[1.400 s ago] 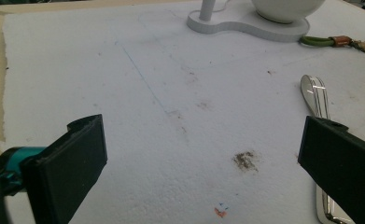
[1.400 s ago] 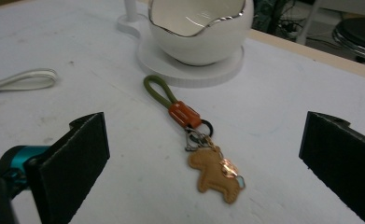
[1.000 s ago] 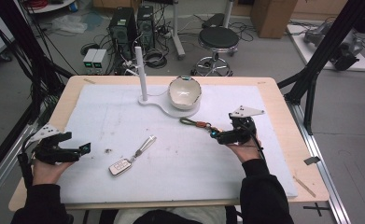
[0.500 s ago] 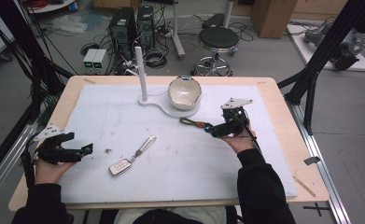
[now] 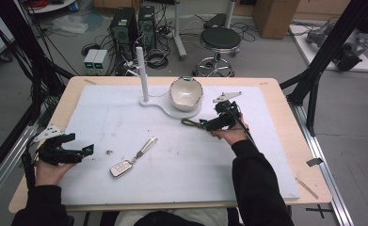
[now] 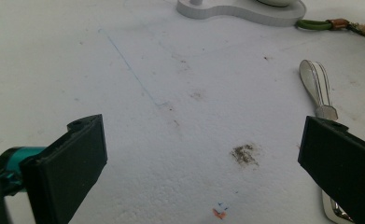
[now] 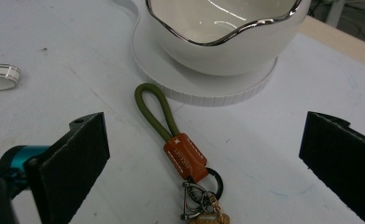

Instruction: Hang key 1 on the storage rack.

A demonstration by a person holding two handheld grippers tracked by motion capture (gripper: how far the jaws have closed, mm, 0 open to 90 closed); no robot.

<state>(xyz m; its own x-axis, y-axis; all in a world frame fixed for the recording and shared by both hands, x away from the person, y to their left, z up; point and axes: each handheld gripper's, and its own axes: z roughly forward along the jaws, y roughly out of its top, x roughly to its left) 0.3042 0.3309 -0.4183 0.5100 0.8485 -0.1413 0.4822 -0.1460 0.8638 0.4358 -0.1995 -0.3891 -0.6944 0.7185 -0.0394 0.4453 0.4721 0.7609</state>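
A keychain (image 7: 185, 156) with an olive-green cord loop, an orange leather tab and a metal ring lies on the white mat, just in front of the white bowl (image 7: 222, 28). My right gripper (image 7: 203, 135) is open and straddles the keychain; its jaws stand well apart on either side, touching nothing. In the high view the right gripper (image 5: 210, 124) sits just right of the keychain (image 5: 191, 123) and the bowl (image 5: 186, 92). My left gripper (image 5: 87, 150) is open and empty at the mat's left, left of a car key fob (image 5: 122, 167) with a silver strap (image 5: 147, 145).
The bowl sits on a white base (image 5: 170, 109) with an upright white post (image 5: 142, 73). A dark smudge (image 6: 244, 154) marks the mat between the left jaws. The strap (image 6: 316, 86) lies to their right. Wooden table edge (image 5: 292, 141) borders the mat.
My right gripper has moved left and away from the person, closing in on the keychain by the bowl. The left gripper has barely shifted.
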